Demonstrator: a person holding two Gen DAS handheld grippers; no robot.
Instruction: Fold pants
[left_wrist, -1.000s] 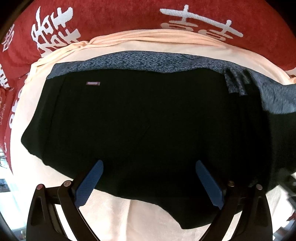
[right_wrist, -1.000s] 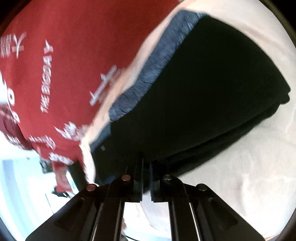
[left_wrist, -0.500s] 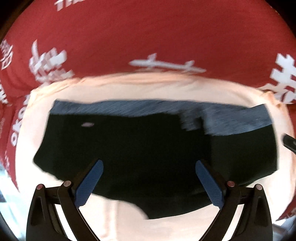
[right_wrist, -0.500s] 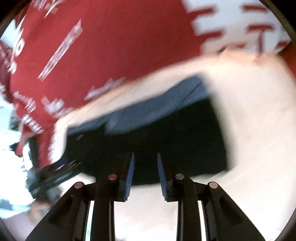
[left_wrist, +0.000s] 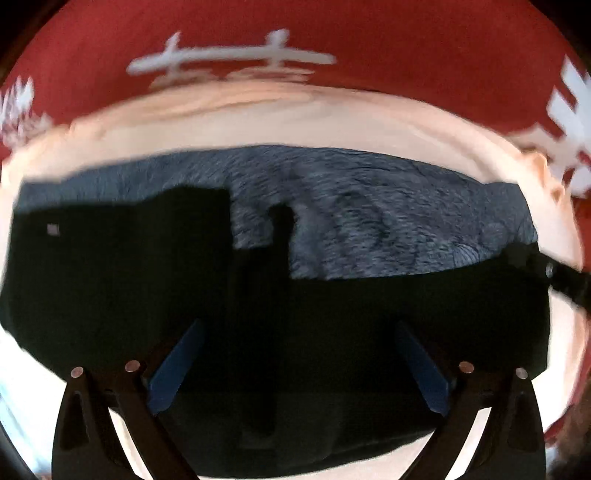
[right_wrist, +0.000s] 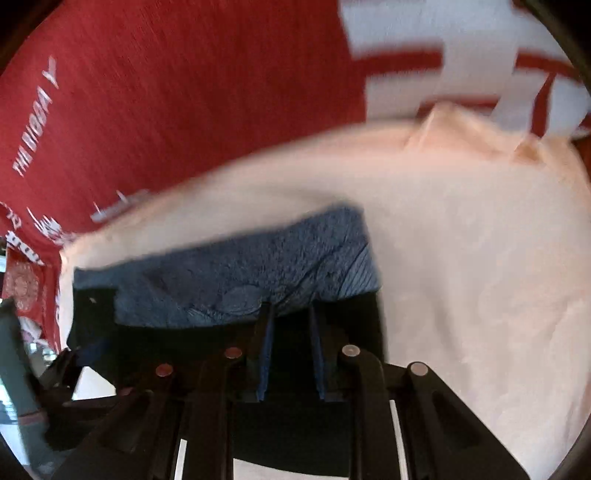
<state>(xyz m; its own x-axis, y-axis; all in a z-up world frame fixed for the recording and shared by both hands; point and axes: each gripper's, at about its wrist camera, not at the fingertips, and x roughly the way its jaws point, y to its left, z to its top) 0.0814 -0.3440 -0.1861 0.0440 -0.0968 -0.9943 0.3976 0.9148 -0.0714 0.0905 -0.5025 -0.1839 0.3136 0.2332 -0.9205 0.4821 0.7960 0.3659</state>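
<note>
The black pants (left_wrist: 332, 306) with a blue-grey patterned waistband (left_wrist: 369, 206) lie folded on a cream cloth (left_wrist: 258, 118). My left gripper (left_wrist: 295, 328) is open wide and empty, hovering over the near part of the black fabric. In the right wrist view the pants (right_wrist: 155, 332) lie ahead with the waistband (right_wrist: 240, 273) on top. My right gripper (right_wrist: 290, 314) stands partly open over the pants' right end, nothing clearly between its blue pads. The right gripper's black body also shows at the left wrist view's right edge (left_wrist: 565, 280).
The cream cloth (right_wrist: 461, 258) covers a surface draped in a red cover with white characters (left_wrist: 295, 29), also seen in the right wrist view (right_wrist: 184, 92). The left gripper's body shows at lower left of the right wrist view (right_wrist: 55, 373).
The right gripper went from shut on the pants to partly open and pulled back. The left gripper drew closer over the pants. More waistband now lies folded over the black fabric.
</note>
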